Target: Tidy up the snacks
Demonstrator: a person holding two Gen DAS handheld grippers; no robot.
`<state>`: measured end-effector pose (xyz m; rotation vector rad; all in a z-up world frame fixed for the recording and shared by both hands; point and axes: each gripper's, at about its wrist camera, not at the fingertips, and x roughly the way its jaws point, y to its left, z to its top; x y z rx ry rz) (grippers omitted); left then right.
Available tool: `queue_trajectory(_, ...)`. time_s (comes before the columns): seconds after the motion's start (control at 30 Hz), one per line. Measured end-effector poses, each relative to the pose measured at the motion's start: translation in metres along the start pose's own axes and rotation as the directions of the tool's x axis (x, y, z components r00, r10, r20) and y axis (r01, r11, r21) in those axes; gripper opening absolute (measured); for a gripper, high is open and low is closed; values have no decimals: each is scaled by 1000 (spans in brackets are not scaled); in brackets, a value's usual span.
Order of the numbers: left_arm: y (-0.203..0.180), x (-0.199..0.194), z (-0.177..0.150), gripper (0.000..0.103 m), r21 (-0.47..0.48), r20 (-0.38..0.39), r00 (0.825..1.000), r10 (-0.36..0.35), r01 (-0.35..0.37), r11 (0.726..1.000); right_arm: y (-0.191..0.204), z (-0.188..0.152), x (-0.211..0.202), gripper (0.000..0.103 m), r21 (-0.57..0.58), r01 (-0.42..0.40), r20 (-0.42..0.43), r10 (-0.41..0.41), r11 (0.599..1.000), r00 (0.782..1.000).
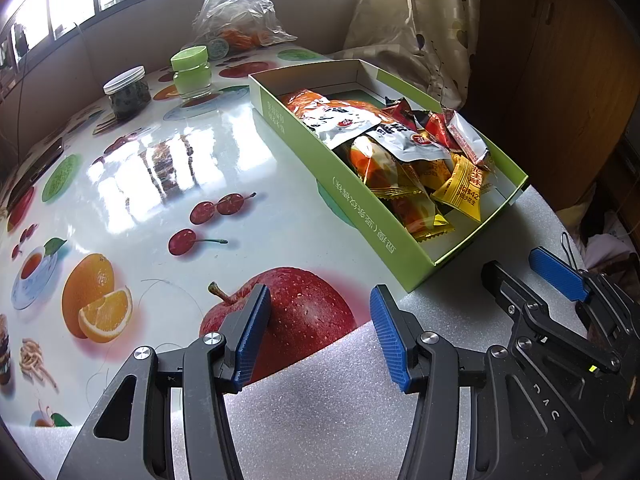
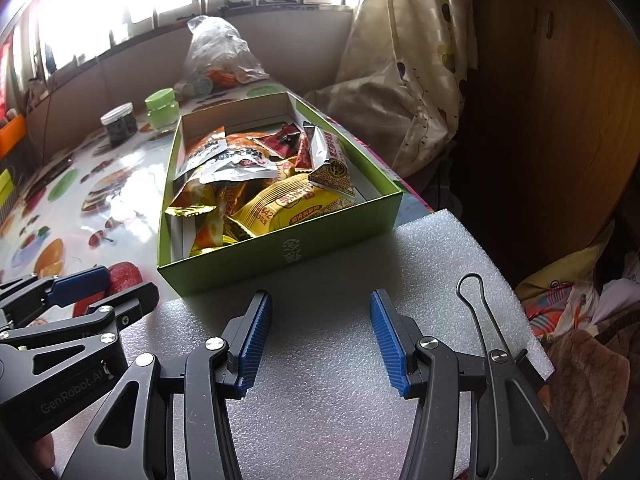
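A long green cardboard box (image 1: 360, 208) (image 2: 280, 248) lies on the fruit-print table and holds several snack packets (image 1: 404, 148) (image 2: 260, 184), orange, yellow, white and red. My left gripper (image 1: 320, 332) stands open over the table's near edge, above a printed apple, with nothing between its blue pads. My right gripper (image 2: 320, 332) stands open over a white foam sheet (image 2: 340, 360), just short of the box's near end, also empty. Each gripper shows in the other's view, the right gripper (image 1: 536, 280) at right, the left gripper (image 2: 108, 284) at left.
At the table's back stand a dark-filled jar (image 1: 128, 94) with a white lid, a green-lidded jar (image 1: 192, 74) and a clear plastic bag (image 1: 236, 12). A curtain (image 1: 416, 20) and a wooden cabinet (image 1: 560, 80) rise at right. A wire clip (image 2: 476, 308) sits on the foam.
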<state>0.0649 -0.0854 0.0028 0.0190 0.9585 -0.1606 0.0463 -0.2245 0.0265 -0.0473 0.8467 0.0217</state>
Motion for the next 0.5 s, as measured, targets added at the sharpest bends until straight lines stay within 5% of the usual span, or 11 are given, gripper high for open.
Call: queue_trajectory(0.5, 1, 0, 0, 53, -2, 1, 1000, -1, 1, 1000, 0, 0, 0, 51, 0, 0, 1, 0, 1000, 1000)
